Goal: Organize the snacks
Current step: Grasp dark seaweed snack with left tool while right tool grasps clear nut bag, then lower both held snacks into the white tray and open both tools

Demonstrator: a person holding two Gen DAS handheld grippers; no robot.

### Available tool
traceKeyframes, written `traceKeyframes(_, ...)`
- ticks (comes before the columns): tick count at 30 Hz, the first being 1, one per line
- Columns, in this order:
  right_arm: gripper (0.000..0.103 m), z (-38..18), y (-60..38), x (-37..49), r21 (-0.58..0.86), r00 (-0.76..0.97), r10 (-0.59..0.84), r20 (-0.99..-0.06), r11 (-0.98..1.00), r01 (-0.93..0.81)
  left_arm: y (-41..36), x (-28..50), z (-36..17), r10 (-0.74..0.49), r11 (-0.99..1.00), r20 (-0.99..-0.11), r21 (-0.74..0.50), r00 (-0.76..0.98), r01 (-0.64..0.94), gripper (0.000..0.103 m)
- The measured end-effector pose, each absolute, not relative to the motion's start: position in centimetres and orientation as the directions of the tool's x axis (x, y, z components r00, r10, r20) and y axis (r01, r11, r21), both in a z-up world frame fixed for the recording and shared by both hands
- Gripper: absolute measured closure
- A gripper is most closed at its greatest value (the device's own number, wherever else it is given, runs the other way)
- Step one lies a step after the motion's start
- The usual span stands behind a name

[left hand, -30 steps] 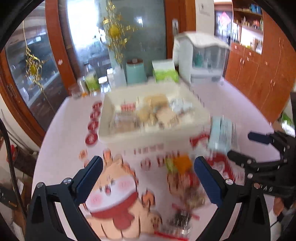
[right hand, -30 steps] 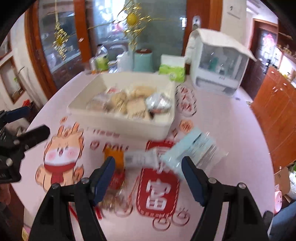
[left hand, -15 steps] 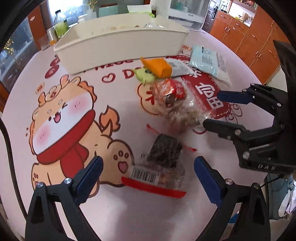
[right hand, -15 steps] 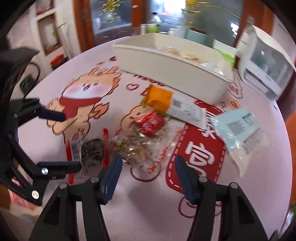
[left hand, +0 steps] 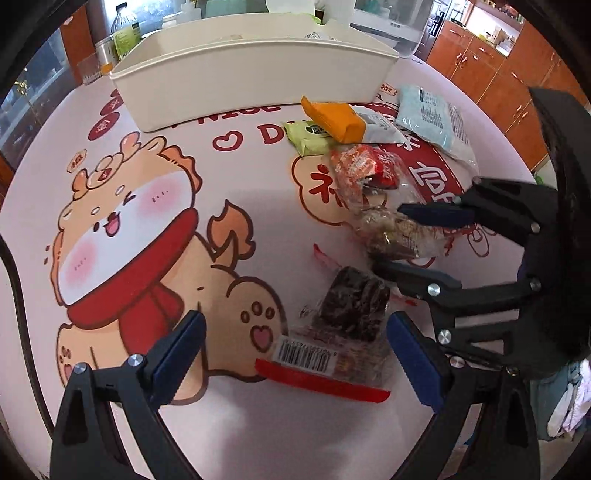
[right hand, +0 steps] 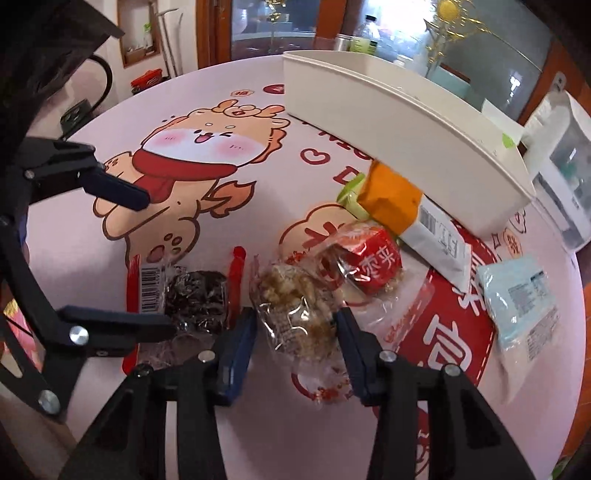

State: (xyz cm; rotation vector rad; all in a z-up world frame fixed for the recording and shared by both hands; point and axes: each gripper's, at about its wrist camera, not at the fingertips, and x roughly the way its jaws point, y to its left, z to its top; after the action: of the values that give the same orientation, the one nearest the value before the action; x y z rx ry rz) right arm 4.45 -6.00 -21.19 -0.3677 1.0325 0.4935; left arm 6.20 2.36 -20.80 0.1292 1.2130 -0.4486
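Clear crinkly plastic wraps the nutty snack bag [right hand: 295, 306], which lies on the table [right hand: 229, 373] between the two fingers of the right tool [right hand: 295, 325]; its jaws are closing around the bag, and whether the pads already press on the wrapper cannot be told. Just beyond it, touching its far end, lies a red packet [right hand: 373, 262] inside the same kind of clear wrap. To the left sits a dark brownie-like snack [left hand: 354, 299] in a clear wrapper with a red edge and a barcode; the left tool [left hand: 295, 343] stands over it with its jaws wide apart, one finger on each side, not touching it. Farther back an orange-and-white packet [right hand: 402, 206] rests partly on a small green packet [left hand: 308, 134], both close to the wall of the cream bin [left hand: 255, 74]. A pale blue packet [right hand: 521, 295] lies off to the right, apart from the rest. The table wears a pink cloth printed with a cartoon dragon in a red scarf [left hand: 122, 236]. Behind the bin stand bottles [left hand: 125, 33] and a white appliance with a clear front [right hand: 565, 162].
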Motion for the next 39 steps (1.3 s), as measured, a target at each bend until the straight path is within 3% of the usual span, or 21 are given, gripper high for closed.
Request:
traceKeyframes(6,0.059,-21.0,-7.9,3.8,-0.007,0.412,0.207,-0.887,0.887,-0.462,1.1,6.8,-22.0,-0.301,0.895,-0.924,-0.187,0.238,0.404,0.005)
traceKeyframes(11,0.060,-21.0,-9.3,3.1,0.003,0.412,0.196,-0.890,0.905,-0.425,-0.2,7.0,-22.6,-0.282,0.883,-0.930,-0.154,0.238,0.443,0.009)
traceKeyframes(13,0.060,-20.9,-9.8,2.8,0.011,0.407,0.195,-0.892,0.911,-0.412,-0.7,6.9,-22.6,-0.268,0.876,-0.931,-0.128,0.248,0.465,0.016)
traceKeyframes(15,0.060,-20.9,-10.0,2.6,0.016,0.406,0.193,-0.893,0.916,-0.402,-1.3,6.8,-22.5,-0.254,0.866,-0.932,-0.100,0.258,0.491,0.038)
traceKeyframes(18,0.060,-20.9,-10.3,2.3,0.026,0.402,0.194,-0.895,0.922,-0.387,-1.8,6.6,-22.1,-0.256,0.858,-0.933,-0.099,0.253,0.503,0.059)
traceKeyframes(19,0.060,-20.8,-10.3,2.2,0.029,0.401,0.194,-0.895,0.924,-0.382,-1.7,6.6,-21.8,-0.269,0.859,-0.928,-0.111,0.257,0.499,0.061)
traceKeyframes(28,0.061,-17.9,-10.4,1.9,0.099,0.435,0.255,-0.864,0.931,-0.350,0.5,6.6,-17.8,-0.308,0.892,-0.897,-0.157,0.318,0.423,0.063)
traceKeyframes(39,0.061,-7.9,-10.8,7.3,0.208,0.583,0.358,-0.729,0.928,-0.310,2.9,13.2,-6.2,-0.284,0.931,-0.787,-0.089,0.548,0.355,0.062)
